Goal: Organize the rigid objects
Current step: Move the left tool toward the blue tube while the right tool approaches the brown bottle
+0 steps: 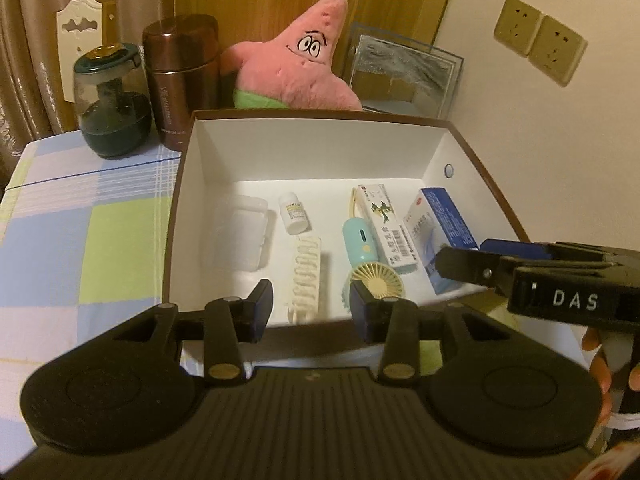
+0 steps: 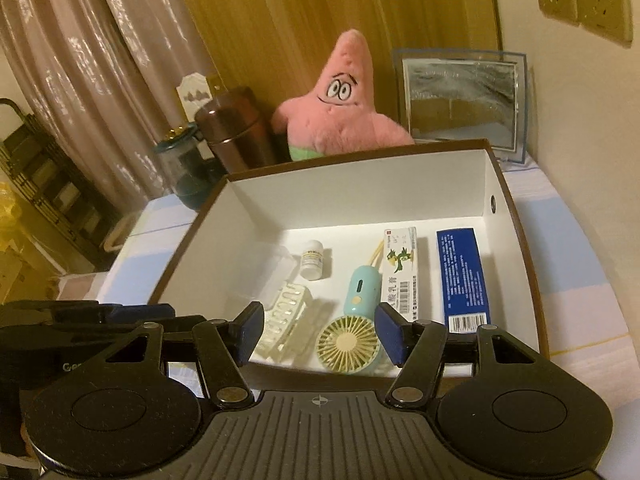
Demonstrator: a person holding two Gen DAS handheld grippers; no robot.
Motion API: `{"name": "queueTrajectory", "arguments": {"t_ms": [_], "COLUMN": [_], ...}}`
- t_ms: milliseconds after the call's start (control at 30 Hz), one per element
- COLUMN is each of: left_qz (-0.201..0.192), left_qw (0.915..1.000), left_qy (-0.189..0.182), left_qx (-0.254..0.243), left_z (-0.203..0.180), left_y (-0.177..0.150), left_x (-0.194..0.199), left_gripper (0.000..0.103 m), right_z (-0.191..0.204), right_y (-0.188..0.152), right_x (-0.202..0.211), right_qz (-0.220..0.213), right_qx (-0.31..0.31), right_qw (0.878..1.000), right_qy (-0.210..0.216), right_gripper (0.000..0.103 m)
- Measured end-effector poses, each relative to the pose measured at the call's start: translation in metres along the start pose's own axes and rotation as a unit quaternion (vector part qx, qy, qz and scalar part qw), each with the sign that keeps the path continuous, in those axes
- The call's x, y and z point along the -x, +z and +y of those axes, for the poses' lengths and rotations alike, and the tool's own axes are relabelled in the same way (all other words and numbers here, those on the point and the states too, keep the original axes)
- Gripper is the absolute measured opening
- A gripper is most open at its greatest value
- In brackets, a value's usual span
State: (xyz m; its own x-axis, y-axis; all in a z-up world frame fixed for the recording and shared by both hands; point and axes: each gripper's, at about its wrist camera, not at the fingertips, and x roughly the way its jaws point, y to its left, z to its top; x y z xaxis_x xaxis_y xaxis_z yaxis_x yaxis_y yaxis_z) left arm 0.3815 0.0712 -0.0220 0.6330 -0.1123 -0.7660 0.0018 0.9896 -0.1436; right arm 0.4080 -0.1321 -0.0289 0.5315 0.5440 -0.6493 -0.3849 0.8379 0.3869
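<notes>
The box (image 2: pixel 516 216) fills the middle of both views and already holds six things laid side by side on its floor: a clear case (image 1: pixel 240 232), a small white bottle (image 1: pixel 294 218), a pale hair clip (image 1: pixel 306 272), a mint handheld fan (image 2: pixel 352 320), a white-green carton (image 2: pixel 400 268) and a blue carton (image 2: pixel 464 276). Nothing rigid lies loose on the checked desk (image 1: pixel 80 240) around it, so the sorting looks finished or nearly so. The left hand-held gripper (image 1: pixel 311 308) and right hand-held gripper (image 2: pixel 320 330) both hover at the box's near rim, jaws parted and empty.
</notes>
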Motion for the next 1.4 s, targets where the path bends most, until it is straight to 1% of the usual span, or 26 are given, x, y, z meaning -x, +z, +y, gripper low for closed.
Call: {"name": "queueTrajectory", "arguments": {"t_ms": [233, 433, 533, 767, 1033, 1067, 1133, 1233, 1400], "left_qz": [-0.001, -0.001, 0.001, 0.017, 0.054, 0.058, 0.065, 0.069, 0.074], "left_qw": [0.9999, 0.9997, 0.9995, 0.9989, 0.9965, 0.9961, 0.9955, 0.9949, 0.9940], "left_qy": [0.004, 0.016, 0.024, 0.036, 0.049, 0.050, 0.053, 0.057, 0.061], "left_qx": [0.009, 0.017, 0.020, 0.026, 0.042, 0.043, 0.045, 0.047, 0.052], "left_z": [0.000, 0.005, 0.008, 0.014, 0.020, 0.021, 0.023, 0.024, 0.028], "left_y": [-0.029, -0.053, -0.065, -0.096, -0.134, -0.138, -0.145, -0.152, -0.159], "left_x": [0.028, 0.049, 0.056, 0.065, 0.059, 0.059, 0.057, 0.056, 0.052], "left_gripper": [0.038, 0.039, 0.039, 0.040, 0.040, 0.040, 0.040, 0.040, 0.040], "right_z": [0.005, 0.012, 0.014, 0.022, 0.035, 0.037, 0.039, 0.040, 0.043], "right_y": [-0.021, -0.045, -0.059, -0.091, -0.122, -0.125, -0.130, -0.136, -0.143], "right_x": [0.024, 0.038, 0.042, 0.039, 0.029, 0.028, 0.024, 0.019, 0.009], "right_qz": [-0.008, 0.002, 0.004, 0.042, 0.076, 0.079, 0.083, 0.090, 0.097], "right_qx": [-0.001, 0.009, 0.008, 0.029, 0.067, 0.074, 0.086, 0.091, 0.102], "right_qw": [1.000, 1.000, 1.000, 0.998, 0.993, 0.993, 0.991, 0.990, 0.988], "right_qy": [0.009, 0.017, 0.013, 0.032, 0.055, 0.056, 0.058, 0.062, 0.065], "right_gripper": [0.061, 0.061, 0.061, 0.061, 0.060, 0.059, 0.051, 0.046, 0.042]}}
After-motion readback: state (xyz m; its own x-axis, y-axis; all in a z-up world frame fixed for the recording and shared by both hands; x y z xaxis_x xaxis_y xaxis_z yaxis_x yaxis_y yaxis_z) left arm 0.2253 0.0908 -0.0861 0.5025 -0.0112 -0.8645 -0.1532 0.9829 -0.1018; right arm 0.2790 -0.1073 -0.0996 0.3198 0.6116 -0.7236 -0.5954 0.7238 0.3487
